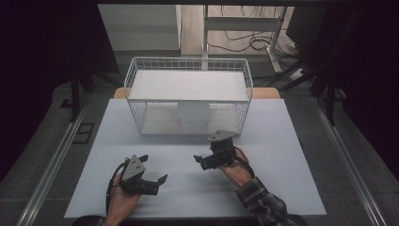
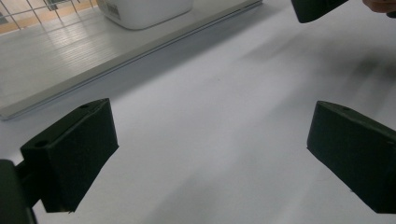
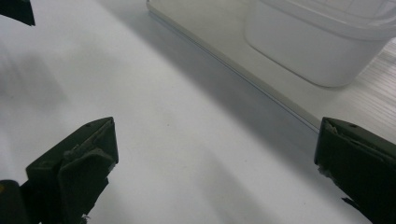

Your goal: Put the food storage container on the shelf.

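Observation:
A white tub (image 1: 193,116) stands on the lower board of a white wire rack (image 1: 188,63) at the back of the table; a flat white shelf lies on the rack's top. My left gripper (image 1: 154,168) rests low on the table in front of the rack's left half, open and holding nothing. My right gripper (image 1: 205,149) sits just in front of the rack's right half, also open and holding nothing. In the left gripper view the gripper (image 2: 210,154) spans bare table, with the tub (image 2: 144,9) far off. In the right gripper view the gripper (image 3: 215,172) is close to the tub (image 3: 317,46).
The white table (image 1: 282,141) ends at grey rails on both sides. The rack's lower board (image 3: 280,98) forms a low step above the table. One jaw of the other gripper shows at the top corner of each gripper view. Cables and a stand lie on the floor behind.

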`<state>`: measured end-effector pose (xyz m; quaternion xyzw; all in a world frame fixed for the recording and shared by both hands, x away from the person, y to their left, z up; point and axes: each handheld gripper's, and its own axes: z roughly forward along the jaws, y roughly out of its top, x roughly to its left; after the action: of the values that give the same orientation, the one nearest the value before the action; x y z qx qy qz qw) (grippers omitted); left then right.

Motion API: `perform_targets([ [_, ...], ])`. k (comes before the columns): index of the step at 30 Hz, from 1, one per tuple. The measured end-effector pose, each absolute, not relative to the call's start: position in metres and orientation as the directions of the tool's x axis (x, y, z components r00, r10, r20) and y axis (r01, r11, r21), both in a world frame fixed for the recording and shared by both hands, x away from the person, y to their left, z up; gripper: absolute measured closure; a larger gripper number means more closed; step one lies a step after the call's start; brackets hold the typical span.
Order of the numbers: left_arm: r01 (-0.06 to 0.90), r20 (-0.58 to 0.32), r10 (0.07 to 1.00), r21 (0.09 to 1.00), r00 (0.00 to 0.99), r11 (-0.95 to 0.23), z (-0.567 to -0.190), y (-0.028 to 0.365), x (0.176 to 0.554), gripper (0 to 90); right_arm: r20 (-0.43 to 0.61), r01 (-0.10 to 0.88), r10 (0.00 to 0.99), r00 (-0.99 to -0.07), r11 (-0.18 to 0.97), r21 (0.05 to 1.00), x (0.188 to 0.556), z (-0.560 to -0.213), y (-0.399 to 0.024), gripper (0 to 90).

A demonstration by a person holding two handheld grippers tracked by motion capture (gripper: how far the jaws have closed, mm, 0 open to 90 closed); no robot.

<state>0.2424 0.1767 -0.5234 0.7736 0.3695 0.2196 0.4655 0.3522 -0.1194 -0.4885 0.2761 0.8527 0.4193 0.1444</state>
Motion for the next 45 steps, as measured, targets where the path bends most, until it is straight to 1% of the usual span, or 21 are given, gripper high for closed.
perform_targets([
  [10, 0.371, -0.006, 0.776, 0.881, 0.631, -0.295, -0.524, 0.177, 0.243, 1.0, -0.002, 0.337, 0.591, -0.807, 0.464, 0.819, 0.334, -0.484, -0.134, 0.0],
  [17, 0.377, -0.012, 0.774, 0.878, 0.633, -0.295, -0.523, 0.177, 0.243, 1.1, -0.030, 0.315, 0.603, -0.797, 0.458, 0.831, 0.328, -0.480, -0.143, 0.0],
  [23, 0.387, -0.019, 0.771, 0.873, 0.636, -0.297, -0.523, 0.176, 0.244, 1.3, -0.025, 0.332, 0.614, -0.789, 0.459, 0.824, 0.324, -0.482, -0.151, 0.0],
  [30, 0.396, -0.032, 0.768, 0.870, 0.640, -0.294, -0.523, 0.177, 0.244, 1.7, 0.012, 0.369, 0.636, -0.772, 0.433, 0.823, 0.317, -0.483, -0.159, 0.0],
  [45, 0.410, -0.048, 0.767, 0.865, 0.640, -0.289, -0.523, 0.178, 0.244, 2.5, 0.001, 0.377, 0.654, -0.756, 0.435, 0.818, 0.305, -0.484, -0.176, 0.0],
])
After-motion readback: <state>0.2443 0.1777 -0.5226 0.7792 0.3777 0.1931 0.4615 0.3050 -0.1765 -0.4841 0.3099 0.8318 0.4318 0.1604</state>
